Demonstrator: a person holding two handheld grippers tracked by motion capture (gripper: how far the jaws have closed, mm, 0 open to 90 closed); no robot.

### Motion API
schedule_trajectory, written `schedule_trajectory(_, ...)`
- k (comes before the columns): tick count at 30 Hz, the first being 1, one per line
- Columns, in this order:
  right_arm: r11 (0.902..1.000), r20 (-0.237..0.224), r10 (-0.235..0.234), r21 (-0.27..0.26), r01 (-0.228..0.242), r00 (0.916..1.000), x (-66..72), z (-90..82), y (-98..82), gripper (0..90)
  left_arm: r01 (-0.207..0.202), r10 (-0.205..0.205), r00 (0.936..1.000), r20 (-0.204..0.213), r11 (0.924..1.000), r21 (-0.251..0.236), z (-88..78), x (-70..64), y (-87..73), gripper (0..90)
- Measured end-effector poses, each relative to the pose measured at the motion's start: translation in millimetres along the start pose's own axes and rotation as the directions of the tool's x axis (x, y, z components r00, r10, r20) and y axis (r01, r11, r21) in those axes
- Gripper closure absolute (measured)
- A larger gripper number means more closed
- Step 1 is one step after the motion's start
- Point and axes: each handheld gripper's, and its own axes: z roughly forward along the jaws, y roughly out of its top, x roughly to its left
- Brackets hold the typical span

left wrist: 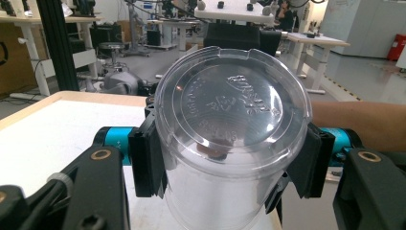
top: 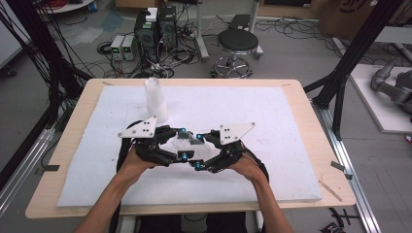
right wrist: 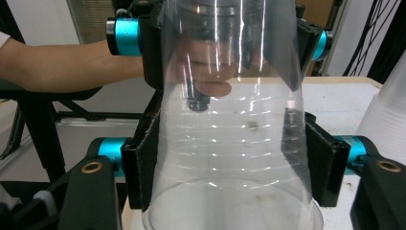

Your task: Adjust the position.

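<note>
Above the middle of the white mat (top: 272,174), both grippers hold one clear plastic cup (top: 187,142) up in the air, lying on its side between them. The left gripper (left wrist: 225,163) squeezes the cup near its flat bottom, and the right gripper (right wrist: 234,170) squeezes it nearer the wide mouth (pads pressing on both sides). This looks like the pulling-apart step: maybe two cups are stuck together. Next, each hand probably needs to pull its own way, gently, so the thin plastic does not crush. A stack of cups (top: 156,99) stands on the mat behind the left hand. It is hard to tell if there is one cup or two, because the plastic is see-through and shiny.
</note>
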Motion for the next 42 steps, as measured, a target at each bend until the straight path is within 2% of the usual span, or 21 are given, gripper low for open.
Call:
schedule_trajectory(4, 1.0000, -0.006, -0.003, 0.005, 0.003, 1.0000, -0.1, 1.0, -0.2, 34.3, -0.004, 0.004, 1.0000, -0.007, 1.0000, 0.008, -1.0, 0.0, -1.4, 36.4)
schedule_trajectory(6, 0.9999, -0.008, -0.002, 0.012, 0.002, 1.0000, 0.1, 1.3, -0.6, 34.4, 0.002, -0.001, 0.9989, -0.046, 0.9997, 0.025, 0.3, -0.6, -1.6, 18.4)
schedule_trajectory(8, 0.9999, -0.007, -0.002, 0.015, 0.002, 1.0000, 0.0, 1.3, -0.8, 34.9, 0.009, -0.006, 0.9977, -0.067, 0.9992, 0.040, -0.3, -0.1, -2.7, 8.9)
schedule_trajectory(14, 0.9996, -0.006, 0.005, 0.026, -0.005, 1.0000, -0.9, -0.3, -1.3, 34.9, 0.011, -0.008, 0.9983, -0.057, 0.9987, 0.050, -8.6, -0.2, -2.6, 6.9)
schedule_trajectory(17, 0.9991, -0.006, 0.015, 0.039, -0.014, 0.9999, -0.6, -0.8, -1.8, 34.8, 0.014, -0.007, 0.9981, -0.061, 0.9937, 0.111, -12.4, -0.8, -1.5, 6.9)
schedule_trajectory(19, 0.9963, -0.005, 0.016, 0.084, -0.015, 0.9999, -0.4, -1.0, -0.8, 34.8, 0.001, 0.013, 0.9972, -0.074, 0.9808, 0.195, -15.7, -0.3, 2.2, 6.9)
schedule_trajectory(21, 0.9884, 0.003, 0.011, 0.152, -0.011, 0.9999, -0.6, -0.8, 2.1, 34.8, 0.024, -0.006, 0.9979, -0.064, 0.9613, 0.275, -18.3, 1.8, 7.3, 6.9)
schedule_trajectory(23, 0.9720, 0.002, 0.013, 0.235, -0.013, 0.9999, -0.4, 0.1, 6.5, 34.8, 0.022, -0.005, 0.9989, -0.047, 0.9283, 0.371, -19.8, 3.9, 12.4, 7.0)
schedule_trajectory(24, 0.9622, 0.002, 0.011, 0.272, -0.011, 0.9999, -0.7, 1.1, 8.8, 34.9, 0.020, -0.004, 0.9992, -0.040, 0.9040, 0.427, -20.1, 4.3, 14.6, 7.0)
schedule_trajectory(25, 0.9510, -0.006, 0.010, 0.309, -0.008, 0.9999, -1.3, 2.2, 10.9, 34.9, 0.020, -0.004, 0.9994, -0.034, 0.8695, 0.494, -19.4, 4.8, 16.7, 7.3)
schedule_trajectory(27, 0.9216, -0.016, 0.021, 0.388, -0.013, 0.9996, -2.1, 4.8, 15.3, 34.8, 0.016, 0.004, 0.9994, -0.034, 0.8258, 0.564, -17.8, 5.9, 18.8, 7.7)
schedule_trajectory(28, 0.9099, -0.025, 0.018, 0.415, -0.006, 0.9995, -2.7, 5.7, 16.9, 34.8, 0.025, -0.002, 0.9992, -0.039, 0.7932, 0.608, -16.0, 6.4, 19.5, 7.7)
schedule_trajectory(29, 0.8879, -0.022, 0.020, 0.460, -0.008, 0.9996, -3.1, 7.5, 19.5, 34.8, 0.027, 0.000, 0.9991, -0.042, 0.7620, 0.647, -14.3, 6.7, 20.4, 7.7)
schedule_trajectory(30, 0.8652, -0.028, 0.013, 0.501, 0.003, 0.9995, -3.7, 9.0, 22.2, 34.8, 0.024, 0.006, 0.9991, -0.042, 0.7407, 0.671, -13.6, 7.5, 21.3, 7.7)
schedule_trajectory(31, 0.8652, -0.028, 0.013, 0.501, 0.003, 0.9995, -3.7, 9.0, 22.2, 34.8, 0.024, 0.006, 0.9991, -0.042, 0.7407, 0.671, -13.6, 7.5, 21.3, 7.8)
schedule_trajectory(32, 0.8536, -0.029, 0.014, 0.521, 0.003, 0.9995, -3.7, 10.1, 23.7, 34.7, 0.025, 0.010, 0.9989, -0.047, 0.7129, 0.701, -11.9, 8.4, 22.2, 7.8)
schedule_trajectory(33, 0.8336, -0.033, 0.011, 0.552, 0.009, 0.9994, -4.3, 11.5, 26.3, 34.7, 0.026, 0.017, 0.9985, -0.052, 0.6936, 0.720, -10.6, 9.4, 23.2, 7.8)
schedule_trajectory(34, 0.8191, -0.032, 0.013, 0.574, 0.007, 0.9994, -4.8, 12.8, 28.7, 34.8, 0.025, 0.021, 0.9984, -0.053, 0.6807, 0.732, -9.7, 10.7, 24.3, 7.8)
schedule_trajectory(35, 0.8026, -0.029, 0.014, 0.596, 0.006, 0.9995, -5.9, 14.0, 31.7, 34.8, 0.028, 0.023, 0.9980, -0.058, 0.6729, 0.739, -8.0, 11.7, 25.6, 7.8)
schedule_trajectory(36, 0.7940, -0.025, 0.014, 0.608, 0.004, 0.9996, -6.4, 14.7, 33.1, 34.8, 0.023, 0.027, 0.9981, -0.056, 0.6680, 0.744, -7.4, 12.1, 26.2, 7.8)
schedule_trajectory(42, 0.7495, -0.008, 0.024, 0.662, -0.013, 0.9997, -7.4, 18.0, 37.9, 35.0, 0.013, 0.032, 0.9985, -0.045, 0.6546, 0.756, 0.0, 11.4, 27.1, 8.3)
